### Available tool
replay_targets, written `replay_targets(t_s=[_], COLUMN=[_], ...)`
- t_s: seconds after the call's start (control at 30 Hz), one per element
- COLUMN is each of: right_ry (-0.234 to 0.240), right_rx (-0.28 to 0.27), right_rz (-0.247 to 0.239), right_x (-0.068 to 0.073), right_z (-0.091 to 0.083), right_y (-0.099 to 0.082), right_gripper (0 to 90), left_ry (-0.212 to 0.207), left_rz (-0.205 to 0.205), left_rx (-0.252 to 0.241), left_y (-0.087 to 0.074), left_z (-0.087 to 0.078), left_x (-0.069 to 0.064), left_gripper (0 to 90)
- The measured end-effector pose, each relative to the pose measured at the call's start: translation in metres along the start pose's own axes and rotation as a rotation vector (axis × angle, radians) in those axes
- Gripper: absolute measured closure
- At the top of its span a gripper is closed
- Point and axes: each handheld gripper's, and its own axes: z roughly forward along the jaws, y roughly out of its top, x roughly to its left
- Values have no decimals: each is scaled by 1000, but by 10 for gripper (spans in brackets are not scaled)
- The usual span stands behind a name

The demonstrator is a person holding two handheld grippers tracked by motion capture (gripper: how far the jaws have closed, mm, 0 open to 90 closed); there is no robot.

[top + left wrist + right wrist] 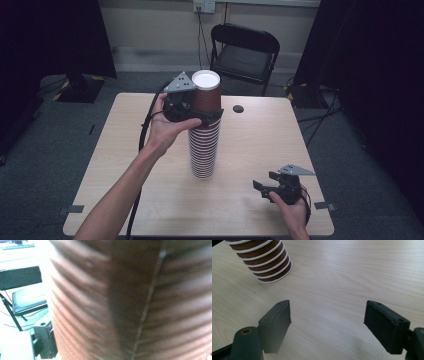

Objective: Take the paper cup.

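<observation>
Pale wooden table [150,165], square-topped, sitting on grey carpet. Standing on it near the middle, a tall stack of brown paper cups [204,150] with white rims. Toward the far edge, a small dark round spot [238,108] in the tabletop.

A: What stands on the table?

B: A tall stack of brown paper cups [204,145], nested upside down one over another, each white rolled rim showing as a thin band. It rises upright from near the middle of the table, a little to the near side.

A: And the top cup [206,92]?

B: Same brown, ribbed wall, its white bottom facing up. It sits at the head of the stack and stands higher than the rest, with far more of its wall showing. Up close a pale seam [147,305] runs down its side.

A: The lowest cup?

B: Its rim [275,277] rests flat on the wood
</observation>
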Motion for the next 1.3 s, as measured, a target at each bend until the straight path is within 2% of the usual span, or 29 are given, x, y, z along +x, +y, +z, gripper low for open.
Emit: replay_targets(t_s=[0.03, 0.07, 0.17, 0.33, 0.6, 0.77, 0.8, 1.0, 1.03, 1.17, 1.3], right_ry=[-1, -1, -1, 6, 10, 10, 11, 11, 11, 12, 10], right_rx=[2, 1, -2, -13, -12, -10, -11, -16, -14, -16, -14], right_rz=[2, 3, 7, 2, 1, -2, -4, -4, -3, 0, -1], right_x=[0, -1, -1, -1, -1, -1, -1, -1, -1, -1, -1], right_z=[0, 0, 0, 0, 0, 0, 0, 0, -1, -1, -1], right_y=[0, 0, 0, 0, 0, 1, 0, 0, 0, 0, 0], right_gripper=[211, 211, 210, 197, 196, 196, 196, 196, 196, 196, 196], left_ry=[-3, 1, 1, 6, 0, 12, 3, 11, 20, 7, 9], left_rz=[-8, -10, 10, 23, 10, 8, 0, 18, 8, -14, -9], left_rx=[-28, -35, -25, -45, -63, -97, -103, -113, -123, -146, -168], left_y=[1, 2, 8, 13, 18, 25, 27, 34, 34, 36, 40], left_z=[-2, -3, -4, -6, -8, -13, -14, -15, -15, -16, -18], left_x=[1, 1, 0, -3, 0, -2, -3, -7, -7, -5, -3], left_gripper=[107, 108, 109, 110, 111, 113, 113, 114, 114, 116, 116])
